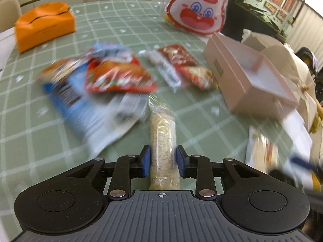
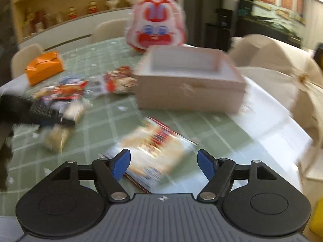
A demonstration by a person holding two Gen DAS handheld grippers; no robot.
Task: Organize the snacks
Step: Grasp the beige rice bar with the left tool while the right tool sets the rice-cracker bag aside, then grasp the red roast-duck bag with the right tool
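Note:
My left gripper [image 1: 163, 159] is shut on a clear-wrapped oat bar [image 1: 162, 133] that points away along the green checked tablecloth [image 1: 201, 125]. My right gripper [image 2: 164, 164] stands open above a white and red snack packet [image 2: 159, 151] lying flat on the cloth; its pads do not touch it. That packet [image 1: 262, 153] also shows blurred at the right of the left wrist view. An open pink box [image 1: 252, 76] [image 2: 189, 92] sits beyond it. A pile of red, blue and white snack bags [image 1: 101, 80] [image 2: 64, 90] lies to the left.
A big bag with a red rabbit face [image 1: 198, 8] [image 2: 156, 26] stands at the back. An orange pouch [image 1: 44, 26] [image 2: 43, 68] lies far left. Two red-wrapped bars [image 1: 185, 66] rest beside the box. Cream chairs [image 2: 282, 76] ring the table.

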